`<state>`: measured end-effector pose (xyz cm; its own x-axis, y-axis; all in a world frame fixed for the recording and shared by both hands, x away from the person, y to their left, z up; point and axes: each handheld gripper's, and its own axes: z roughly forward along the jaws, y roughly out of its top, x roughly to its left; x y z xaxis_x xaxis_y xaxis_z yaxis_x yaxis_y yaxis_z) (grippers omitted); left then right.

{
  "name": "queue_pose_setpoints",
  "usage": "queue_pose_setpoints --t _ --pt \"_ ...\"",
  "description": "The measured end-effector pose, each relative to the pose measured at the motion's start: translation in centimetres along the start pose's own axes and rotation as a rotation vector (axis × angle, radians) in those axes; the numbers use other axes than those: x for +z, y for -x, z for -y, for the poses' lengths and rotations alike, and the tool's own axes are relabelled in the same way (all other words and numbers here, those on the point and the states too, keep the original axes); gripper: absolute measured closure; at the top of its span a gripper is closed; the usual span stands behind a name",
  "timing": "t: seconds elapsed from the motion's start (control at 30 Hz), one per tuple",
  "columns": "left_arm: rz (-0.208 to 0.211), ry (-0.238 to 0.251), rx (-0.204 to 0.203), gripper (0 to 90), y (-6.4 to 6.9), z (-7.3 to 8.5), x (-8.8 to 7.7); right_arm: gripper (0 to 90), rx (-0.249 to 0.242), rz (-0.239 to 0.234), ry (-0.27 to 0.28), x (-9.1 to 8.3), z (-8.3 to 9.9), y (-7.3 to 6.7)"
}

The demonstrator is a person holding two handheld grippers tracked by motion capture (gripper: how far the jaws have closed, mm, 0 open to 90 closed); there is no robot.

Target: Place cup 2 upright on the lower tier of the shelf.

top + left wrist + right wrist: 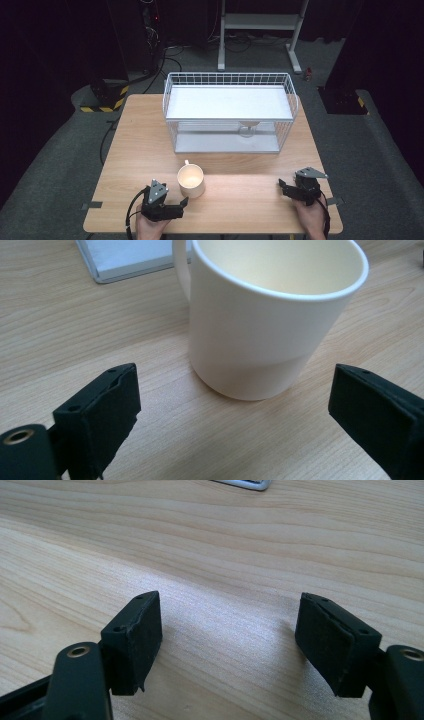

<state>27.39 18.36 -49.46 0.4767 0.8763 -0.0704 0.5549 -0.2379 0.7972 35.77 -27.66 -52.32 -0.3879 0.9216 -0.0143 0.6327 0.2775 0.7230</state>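
Left hand-held gripper (184,202): near left of counter (250,195), jaws spread, nothing between the pads. Mug (191,181): cream, upright, just beyond that gripper, not touched by it, handle on the far side. Wire basket (229,112): white, far centre, well apart from the mug. Right hand-held gripper (282,184): near right, jaws apart over bare wood, empty.

Cut off by the top edge of the left gripper view: the far rim and most of the handle of the white mug (270,325). Too small and too veiled by wire in the high view to name: a pale bowl-shaped thing (248,126) under the upper shelf of the wire rack (170,100). Lost past the bottom edge there: the wrist behind the left gripper (182,203).
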Motion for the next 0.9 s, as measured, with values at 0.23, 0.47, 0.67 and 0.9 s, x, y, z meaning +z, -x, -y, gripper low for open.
queue_pose_setpoints --t 0.23,0.47,0.67,0.9 --pt "0.007 -0.015 0.023 1.3 0.8 -0.4 0.7 26.7 0.0 0.0 0.0 0.0 0.0 0.0" --pt "0.012 -0.008 0.033 0.3 1.3 -1.3 1.6 26.7 0.0 0.0 0.0 0.0 0.0 0.0" --pt "0.009 -0.006 0.05 0.2 1.5 -2.1 2.5 26.7 -0.001 0.0 0.0 0.0 0.0 0.0" --pt "0.008 0.006 0.046 0.1 1.6 -2.5 3.3 26.7 0.002 0.002 -0.001 0.0 0.0 0.0"
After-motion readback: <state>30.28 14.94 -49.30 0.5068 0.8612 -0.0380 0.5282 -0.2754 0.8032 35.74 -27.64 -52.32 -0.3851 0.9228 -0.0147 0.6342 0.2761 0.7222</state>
